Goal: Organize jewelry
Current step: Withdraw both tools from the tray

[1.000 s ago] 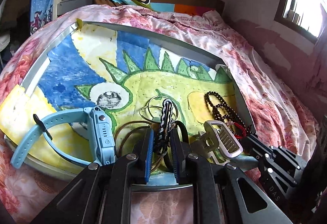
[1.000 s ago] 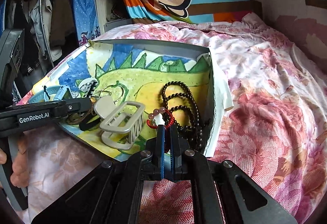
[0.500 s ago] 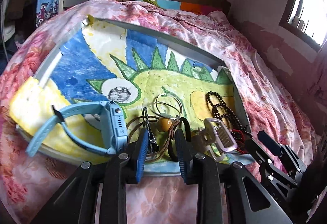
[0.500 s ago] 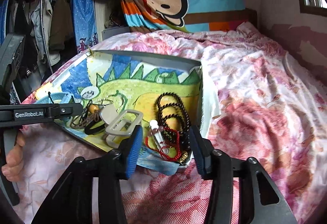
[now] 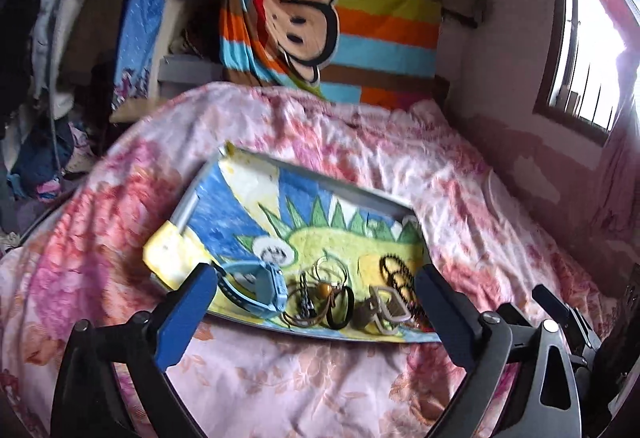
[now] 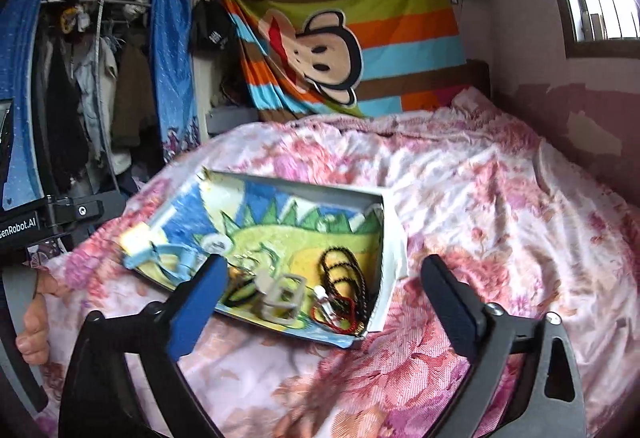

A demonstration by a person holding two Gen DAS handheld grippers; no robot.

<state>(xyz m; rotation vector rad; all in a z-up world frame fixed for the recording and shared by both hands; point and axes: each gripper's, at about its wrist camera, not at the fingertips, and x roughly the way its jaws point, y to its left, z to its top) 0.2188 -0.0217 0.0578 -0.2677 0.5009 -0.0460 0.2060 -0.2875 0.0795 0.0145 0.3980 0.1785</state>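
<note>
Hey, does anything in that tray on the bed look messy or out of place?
Yes. All the jewelry crowds the near edge of the shallow grey tray with the dinosaur drawing: light blue watch, tangled rings and cords, black bead necklace. The paper liner's corner flops over the rim.

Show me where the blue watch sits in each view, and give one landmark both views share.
Left wrist: blue watch lies at the tray's near left corner, just right of the left finger.
Right wrist: blue watch lies at the tray's left edge, up and left of the left finger.
Shared landmark: black beads at the tray's right end.
</note>
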